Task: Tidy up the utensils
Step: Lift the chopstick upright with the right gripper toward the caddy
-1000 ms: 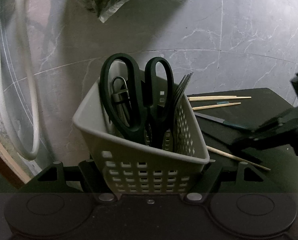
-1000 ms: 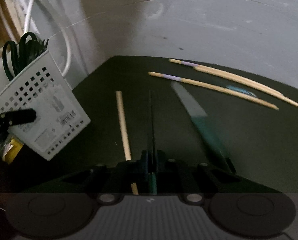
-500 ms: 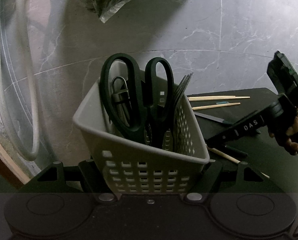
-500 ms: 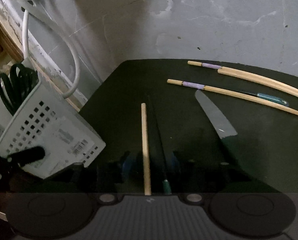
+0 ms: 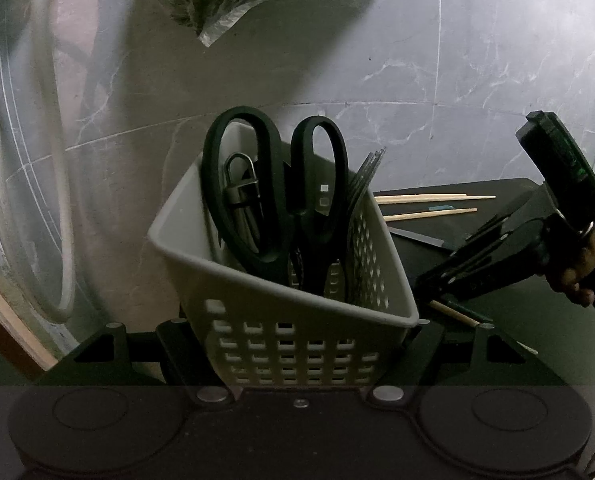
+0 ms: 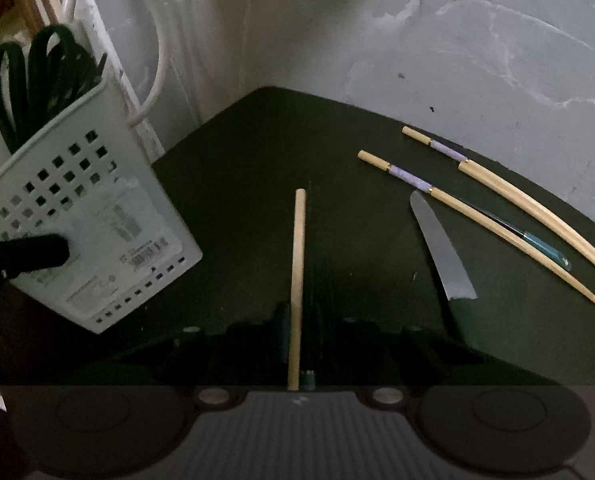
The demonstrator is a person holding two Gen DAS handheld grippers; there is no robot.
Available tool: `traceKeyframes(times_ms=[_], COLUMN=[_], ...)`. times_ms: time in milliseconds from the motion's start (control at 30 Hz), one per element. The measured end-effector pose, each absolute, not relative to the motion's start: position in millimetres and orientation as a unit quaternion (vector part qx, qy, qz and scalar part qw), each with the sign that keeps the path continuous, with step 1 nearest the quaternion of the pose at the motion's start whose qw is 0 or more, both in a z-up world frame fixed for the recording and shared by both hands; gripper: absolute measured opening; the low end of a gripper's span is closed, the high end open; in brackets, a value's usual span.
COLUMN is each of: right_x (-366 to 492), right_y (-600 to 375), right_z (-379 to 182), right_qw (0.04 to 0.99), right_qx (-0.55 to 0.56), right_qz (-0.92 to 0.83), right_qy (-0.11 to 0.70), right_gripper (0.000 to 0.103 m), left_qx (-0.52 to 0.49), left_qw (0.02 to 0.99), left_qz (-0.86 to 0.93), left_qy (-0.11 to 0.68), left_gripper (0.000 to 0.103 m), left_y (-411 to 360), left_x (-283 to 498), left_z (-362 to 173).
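Grey plastic fills the middle of the left wrist view: a perforated utensil basket sits between the two fingers of the left tongs, which press on its lower sides and grip it. The basket is tilted a little, with its open top toward the marble wall. Inside stand black scissors with their handles up, a small padlock seen through one handle loop, and some dark forks at the right side. Behind the basket, on the black worktop, lie two pale chopsticks and part of a knife. At the right edge a hand holds the right tongs, whose tips point down to a wooden chopstick on the worktop.

From the right wrist view, the wooden chopstick runs straight away from the camera, and its near end lies between the dark fingers of the right tongs. These jaws are closing; the picture is very dark there, so I cannot tell if the pads already press on the stick. A thin dark utensil with a green end lies just beside it, probably also between the fingers. Further right the knife lies with its blade pointing away, and beyond it two chopsticks with purple bands lie side by side, with a small blue-handled thing between them. At the left the basket is held above the worktop edge, its printed label facing the camera, one finger of the left tongs across its side.
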State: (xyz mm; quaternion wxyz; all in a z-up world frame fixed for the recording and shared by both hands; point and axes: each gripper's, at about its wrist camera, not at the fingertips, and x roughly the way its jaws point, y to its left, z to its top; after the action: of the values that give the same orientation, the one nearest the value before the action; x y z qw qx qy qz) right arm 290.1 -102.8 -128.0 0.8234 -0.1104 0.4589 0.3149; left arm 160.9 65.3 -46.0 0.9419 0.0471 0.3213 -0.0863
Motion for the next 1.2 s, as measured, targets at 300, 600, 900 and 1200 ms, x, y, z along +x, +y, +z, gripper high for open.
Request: traceKeyframes(times_ms=[300, 600, 900, 1200], right_x=[305.5, 301.8, 276.8, 237.2], right_y=[-69.2, -80.5, -122.1, -158.5], right_z=[-122.0, -121.5, -114.1, -86.2], right_qw=[0.811, 0.821, 0.849, 0.897], right_qx=[-0.158, -0.113, 0.001, 0.088], right_qz=[0.278, 0.257, 0.256, 0.237], right_qy=[0.491, 0.498, 0.463, 0.362], right_gripper=[0.017, 0.012, 0.012, 0.012], left_qx=[0.047, 0.044, 0.044, 0.046], left_qw=[0.942, 0.943, 0.943, 0.943], left_qz=[-0.087, -0.086, -0.086, -0.087], left_qy=[0.321, 0.318, 0.318, 0.318], left_gripper=[0.077, 0.077, 0.076, 0.076], left_y=[65.6, 66.2, 66.0, 65.7], left_x=[160.7, 160.2, 160.1, 159.9], left_z=[-46.0, -46.1, -46.0, -45.9])
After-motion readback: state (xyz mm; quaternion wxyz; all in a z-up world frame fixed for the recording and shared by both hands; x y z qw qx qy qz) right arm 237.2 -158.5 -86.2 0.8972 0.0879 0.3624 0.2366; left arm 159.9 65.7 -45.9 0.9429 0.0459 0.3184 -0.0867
